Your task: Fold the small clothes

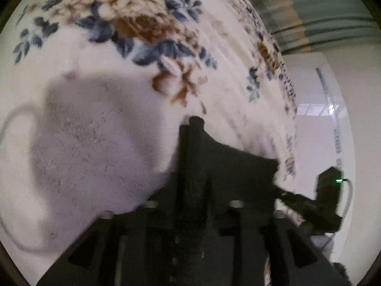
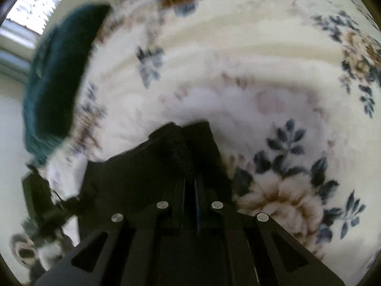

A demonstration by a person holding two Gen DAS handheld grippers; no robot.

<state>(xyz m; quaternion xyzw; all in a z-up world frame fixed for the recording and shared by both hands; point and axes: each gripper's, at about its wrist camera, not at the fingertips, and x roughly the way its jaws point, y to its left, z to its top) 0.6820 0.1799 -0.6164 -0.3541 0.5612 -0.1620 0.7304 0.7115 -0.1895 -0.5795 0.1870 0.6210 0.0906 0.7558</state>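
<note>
A small black garment (image 1: pixel 235 164) hangs stretched between my two grippers above a white floral blanket (image 1: pixel 100 124). My left gripper (image 1: pixel 194 121) is shut on one edge of it, with the cloth spreading to the right. My right gripper (image 2: pixel 188 128) is shut on the other edge of the black garment (image 2: pixel 133 171), with the cloth spreading to the left. The other gripper shows at each view's side, the right one in the left wrist view (image 1: pixel 326 197), the left one in the right wrist view (image 2: pixel 40 197). Both views are motion-blurred.
The floral blanket (image 2: pixel 273 76) covers the surface below. A dark green cloth (image 2: pixel 59 83) lies at the blanket's far left edge in the right wrist view. White floor (image 1: pixel 319 131) lies beyond the blanket's right edge. A window (image 2: pixel 35 7) is at upper left.
</note>
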